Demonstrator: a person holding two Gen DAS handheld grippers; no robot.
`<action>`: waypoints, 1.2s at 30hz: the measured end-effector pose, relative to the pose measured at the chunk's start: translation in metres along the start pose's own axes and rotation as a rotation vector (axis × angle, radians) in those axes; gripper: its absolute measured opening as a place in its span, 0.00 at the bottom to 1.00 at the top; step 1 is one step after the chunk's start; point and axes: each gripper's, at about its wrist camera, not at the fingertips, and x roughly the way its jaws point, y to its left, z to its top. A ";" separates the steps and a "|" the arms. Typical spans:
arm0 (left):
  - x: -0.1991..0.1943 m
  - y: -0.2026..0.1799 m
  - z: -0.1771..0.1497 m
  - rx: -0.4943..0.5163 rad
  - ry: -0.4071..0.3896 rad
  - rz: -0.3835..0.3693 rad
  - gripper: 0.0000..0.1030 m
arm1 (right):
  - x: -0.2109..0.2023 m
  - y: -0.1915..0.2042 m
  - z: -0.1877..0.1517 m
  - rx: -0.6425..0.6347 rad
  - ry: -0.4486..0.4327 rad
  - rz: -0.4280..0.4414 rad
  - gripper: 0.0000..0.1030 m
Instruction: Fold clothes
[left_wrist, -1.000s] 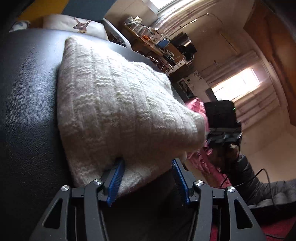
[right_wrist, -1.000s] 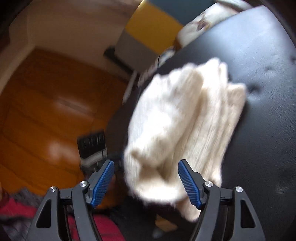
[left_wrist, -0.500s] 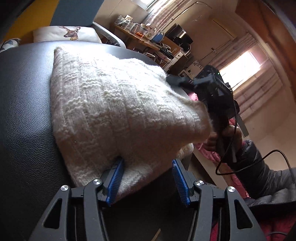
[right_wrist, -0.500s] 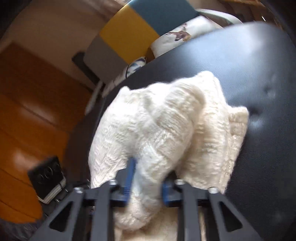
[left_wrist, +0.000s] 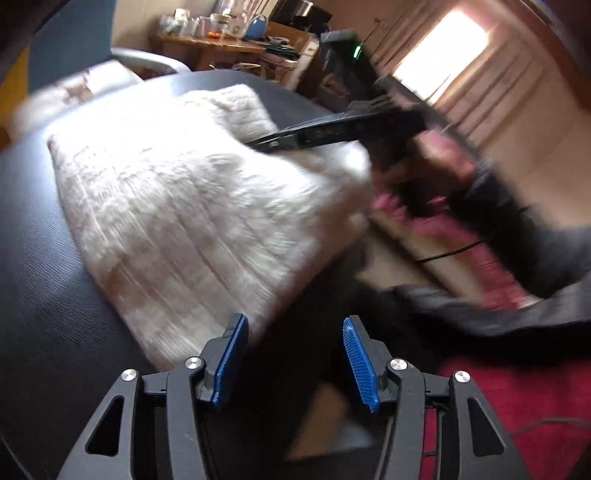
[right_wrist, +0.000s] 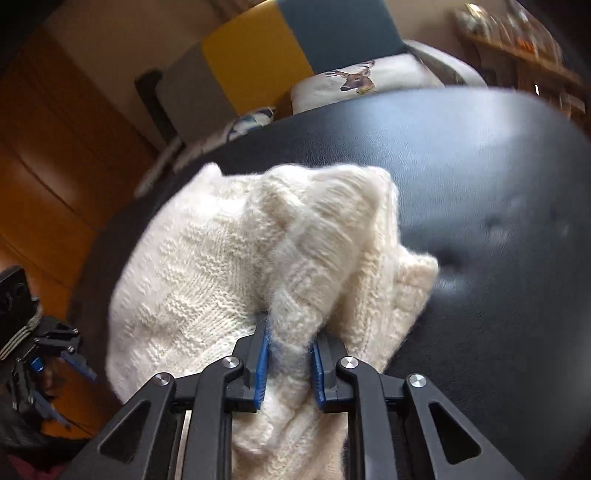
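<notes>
Currently the cream knit sweater (right_wrist: 229, 266) lies bunched on the black padded seat (right_wrist: 480, 184). Right gripper (right_wrist: 288, 363) has a thick fold of the knit between its blue pads (right_wrist: 261, 365); jaws are opening slightly, but the pads press on the wool. Left gripper (left_wrist: 293, 363) is released, jaws apart, nothing between them, hovering just off the sweater's near corner. From the left wrist view the right gripper's black arm reaches over the sweater's far edge. Deer-print cushion (right_wrist: 354, 79) sits behind the seat.
</notes>
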 end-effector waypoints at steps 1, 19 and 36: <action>-0.010 0.004 0.007 -0.019 -0.043 -0.017 0.53 | -0.002 -0.007 -0.002 0.040 -0.012 0.039 0.17; 0.029 0.069 0.097 -0.223 -0.231 0.076 0.63 | -0.037 0.035 -0.064 0.026 0.108 0.572 0.42; 0.096 -0.002 0.083 0.051 -0.162 0.221 0.78 | -0.043 0.009 -0.122 0.062 0.232 0.415 0.21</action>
